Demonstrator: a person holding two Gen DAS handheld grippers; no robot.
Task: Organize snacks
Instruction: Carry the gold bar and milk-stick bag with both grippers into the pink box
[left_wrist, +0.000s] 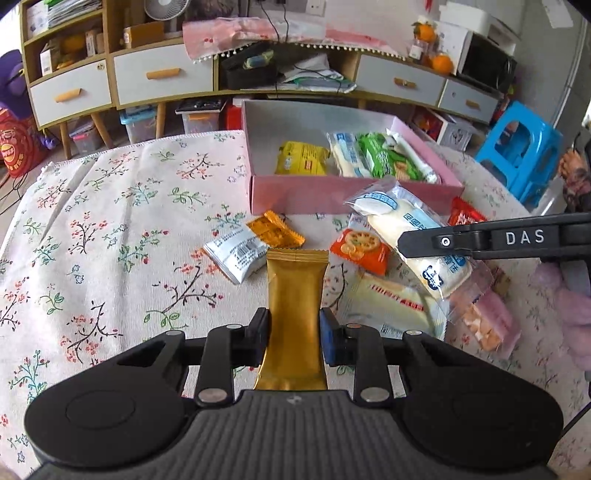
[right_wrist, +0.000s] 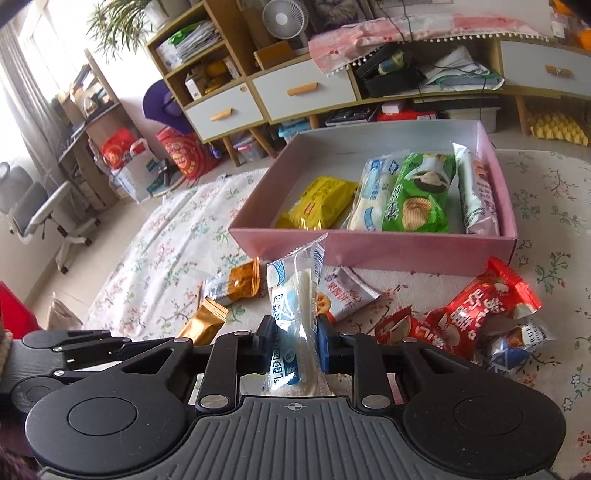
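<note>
My left gripper (left_wrist: 294, 338) is shut on a long gold snack packet (left_wrist: 295, 299), held just above the floral tablecloth. My right gripper (right_wrist: 295, 345) is shut on a clear blue-and-white bread packet (right_wrist: 295, 295), lifted off the cloth; the left wrist view shows that same bread packet (left_wrist: 406, 229) hanging from the right gripper's finger (left_wrist: 461, 240). A pink box (left_wrist: 332, 192) straight ahead holds a yellow packet (left_wrist: 301, 158), a white-blue one, a green chips bag (right_wrist: 417, 192) and a pale tube. Loose snacks lie in front of the box.
Loose on the cloth: an orange cracker packet (left_wrist: 360, 251), a small orange packet (left_wrist: 275, 229), a white packet (left_wrist: 236, 254), red wrappers (right_wrist: 480, 310) and a silver-blue one (right_wrist: 517, 343). A cabinet with drawers (left_wrist: 162, 74) stands behind the table, a blue stool (left_wrist: 524, 147) to its right.
</note>
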